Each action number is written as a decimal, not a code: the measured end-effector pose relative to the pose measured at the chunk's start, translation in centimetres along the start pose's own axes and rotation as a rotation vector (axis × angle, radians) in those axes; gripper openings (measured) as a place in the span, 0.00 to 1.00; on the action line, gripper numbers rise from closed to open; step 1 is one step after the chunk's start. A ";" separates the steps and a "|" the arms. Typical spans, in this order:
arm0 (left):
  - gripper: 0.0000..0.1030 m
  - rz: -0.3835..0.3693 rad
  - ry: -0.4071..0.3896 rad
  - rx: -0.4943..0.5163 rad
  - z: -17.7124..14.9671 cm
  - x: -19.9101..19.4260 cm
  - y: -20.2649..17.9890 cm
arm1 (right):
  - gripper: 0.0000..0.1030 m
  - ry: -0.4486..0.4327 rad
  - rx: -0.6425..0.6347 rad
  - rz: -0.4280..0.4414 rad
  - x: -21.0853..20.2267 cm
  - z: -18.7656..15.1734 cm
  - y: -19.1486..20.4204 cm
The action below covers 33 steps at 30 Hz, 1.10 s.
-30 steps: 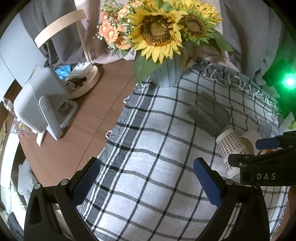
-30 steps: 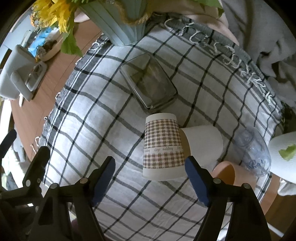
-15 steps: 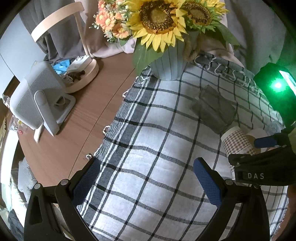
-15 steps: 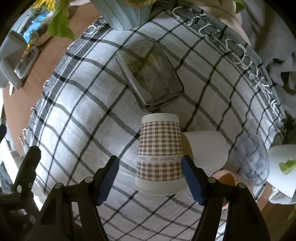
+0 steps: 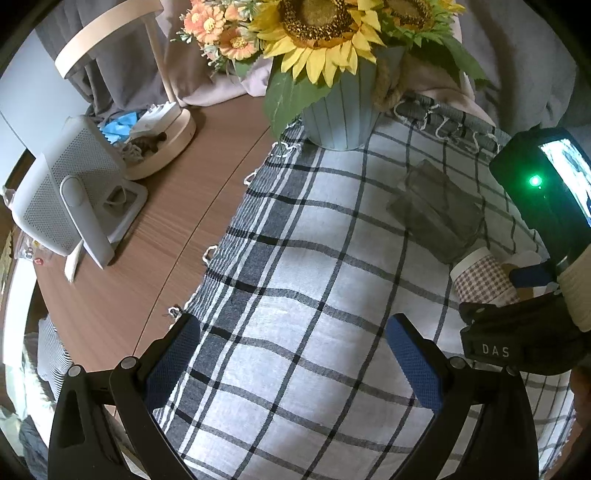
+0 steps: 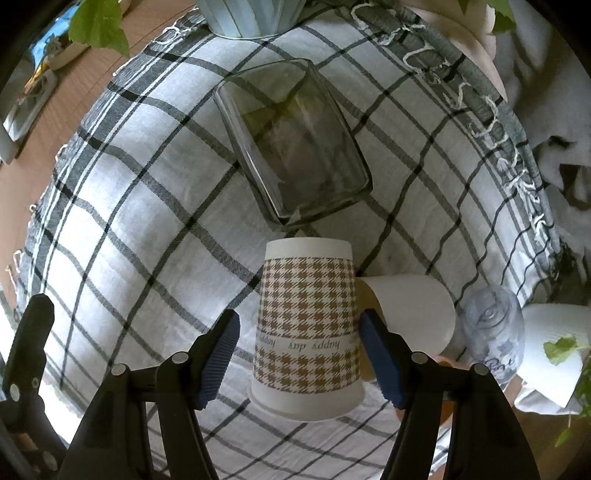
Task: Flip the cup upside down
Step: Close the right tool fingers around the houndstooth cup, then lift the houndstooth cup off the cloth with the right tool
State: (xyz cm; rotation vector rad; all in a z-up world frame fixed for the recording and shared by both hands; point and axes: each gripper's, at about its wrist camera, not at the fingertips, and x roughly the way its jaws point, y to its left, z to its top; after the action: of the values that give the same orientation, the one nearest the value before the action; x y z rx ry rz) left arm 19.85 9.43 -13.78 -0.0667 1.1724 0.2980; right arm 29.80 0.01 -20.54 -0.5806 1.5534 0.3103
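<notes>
A wooden tabletop (image 5: 177,221) carries a black-and-white checked cloth (image 5: 295,295) that fills most of both wrist views. At 12 o'clock in my left view stands a pale blue ribbed vase (image 5: 341,110) of sunflowers (image 5: 317,26), its base on the cloth's far edge. At 9 o'clock on the bare wood sits a grey perforated device on a stand (image 5: 70,195), with a round cream lamp base (image 5: 166,147) just behind it holding small clutter.

A clear glass dish (image 6: 291,147) lies on the cloth at 12 o'clock in my right view, just beyond the cup. The cup (image 6: 308,325), paper with a brown houndstooth print and a white band of lettering, stands mouth down on the cloth, its wide rim nearest my right camera and its narrow base at the far end. A plain white paper cup (image 6: 410,314) lies on its side touching it at 3 o'clock, and a small clear glass (image 6: 493,332) lies farther out at 3 o'clock, beside a white paper with a green leaf (image 6: 554,339).

My right claw (image 6: 301,356) straddles the checked cup, blue pads on either side: the right pad (image 6: 380,358) sits against the cup wall, the left pad (image 6: 218,358) stands a little clear of it, so the jaws are narrowed around the cup but not clamped. My left claw (image 5: 291,369) hangs wide over bare cloth at 6 o'clock, holding nothing. From my left view the cup (image 5: 480,280) shows at 3 o'clock, partly behind the right claw's black body.
</notes>
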 end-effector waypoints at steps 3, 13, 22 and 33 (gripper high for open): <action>1.00 0.006 0.005 0.007 -0.1 0.3 0.0 | 0.57 -0.001 -0.012 -0.032 0.4 0.4 0.9; 1.00 0.007 0.011 0.022 -0.6 0.3 0.2 | 0.56 -0.026 0.010 -0.034 0.6 0.1 0.2; 1.00 0.005 -0.005 0.016 -1.3 -0.9 1.4 | 0.55 -0.088 0.089 0.042 -4.0 -5.0 -1.1; 1.00 -0.041 -0.011 0.131 -3.8 -2.5 -0.1 | 0.56 -0.225 0.426 0.234 -6.2 -13.2 -2.3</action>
State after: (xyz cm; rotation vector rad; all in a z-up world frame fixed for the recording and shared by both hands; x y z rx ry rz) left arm 15.54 8.02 -12.99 0.0255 1.1760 0.1847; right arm 19.76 -7.83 -13.08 -0.0288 1.4135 0.2029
